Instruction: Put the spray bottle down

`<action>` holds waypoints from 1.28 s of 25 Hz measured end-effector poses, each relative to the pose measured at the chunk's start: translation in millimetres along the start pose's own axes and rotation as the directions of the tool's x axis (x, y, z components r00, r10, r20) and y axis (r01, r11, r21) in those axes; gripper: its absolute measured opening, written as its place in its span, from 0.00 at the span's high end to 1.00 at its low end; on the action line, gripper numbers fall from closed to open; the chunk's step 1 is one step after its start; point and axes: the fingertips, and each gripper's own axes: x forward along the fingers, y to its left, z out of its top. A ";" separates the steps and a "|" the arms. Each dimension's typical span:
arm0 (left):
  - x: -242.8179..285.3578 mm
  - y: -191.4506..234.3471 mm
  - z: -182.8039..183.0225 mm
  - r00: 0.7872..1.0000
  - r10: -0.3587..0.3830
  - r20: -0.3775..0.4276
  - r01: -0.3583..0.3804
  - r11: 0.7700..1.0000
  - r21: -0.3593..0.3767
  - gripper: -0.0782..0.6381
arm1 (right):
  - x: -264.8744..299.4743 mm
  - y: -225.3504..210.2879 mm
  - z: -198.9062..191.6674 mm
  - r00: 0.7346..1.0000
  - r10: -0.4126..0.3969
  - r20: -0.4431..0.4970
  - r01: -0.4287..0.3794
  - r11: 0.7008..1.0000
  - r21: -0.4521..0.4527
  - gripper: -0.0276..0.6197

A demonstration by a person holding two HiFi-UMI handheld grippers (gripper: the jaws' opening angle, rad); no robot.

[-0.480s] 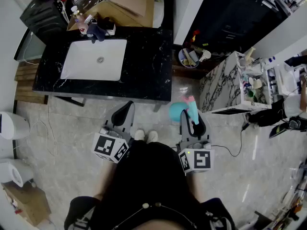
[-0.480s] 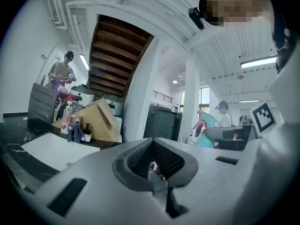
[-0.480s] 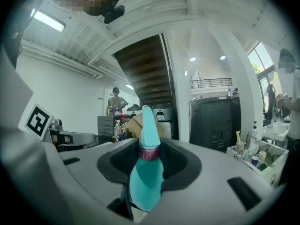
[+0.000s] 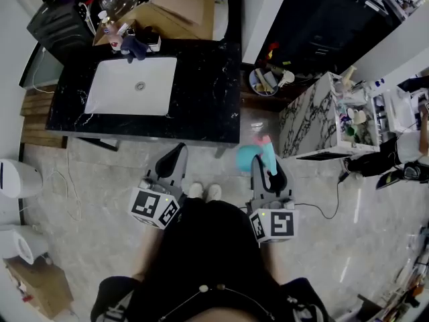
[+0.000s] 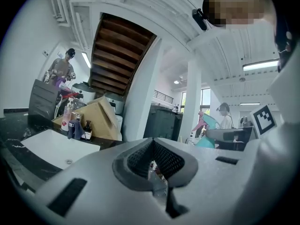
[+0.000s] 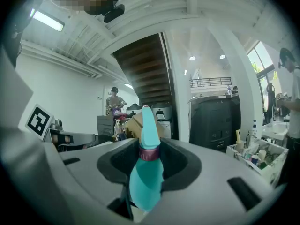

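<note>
Nothing much has moved since half a second ago: both grippers sit where they were, and the bottle shifts a hair in the head view at most.

Right gripper [image 4: 265,168]: jaws clamped on the spray bottle [image 4: 255,154], teal body pinched between the pads, magenta collar and nozzle sticking out past the tips. Gripper roughly level, so the bottle lies along the jaws rather than standing upright.

Left gripper [image 4: 173,158]: jaws together, nothing in them. It's parked at 9 o'clock from the right one, well apart.

Bottle location: in the air over the floor [image 4: 87,180], at 1 o'clock from the person's feet and just off the near right corner of the black counter [image 4: 201,92]. It touches no surface. The sink [image 4: 131,86] is at 11 o'clock, well away.

Progress, my read: not started beyond the hold. Left to do:
- carry to a landing spot (counter at 12 o'clock looks likeliest, can't confirm)
- bring the base down until it rests
- open the jaws and back off
</note>
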 end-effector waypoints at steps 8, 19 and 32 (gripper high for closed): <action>-4.5 13.3 -2.4 1.000 0.020 -0.005 -0.020 1.000 -0.020 0.89 | 5.1 4.6 -0.7 1.000 0.008 0.011 -0.008 0.998 0.059 0.73; -17.6 45.2 -18.7 0.999 0.023 -0.046 -0.026 0.997 -0.067 0.89 | 21.4 36.0 -13.6 0.999 0.029 -0.046 -0.026 0.998 0.060 0.73; -17.1 68.7 -30.1 0.997 0.007 -0.072 -0.012 0.997 -0.080 0.89 | 38.1 39.8 -20.7 0.998 -0.012 -0.063 0.015 0.999 0.040 0.73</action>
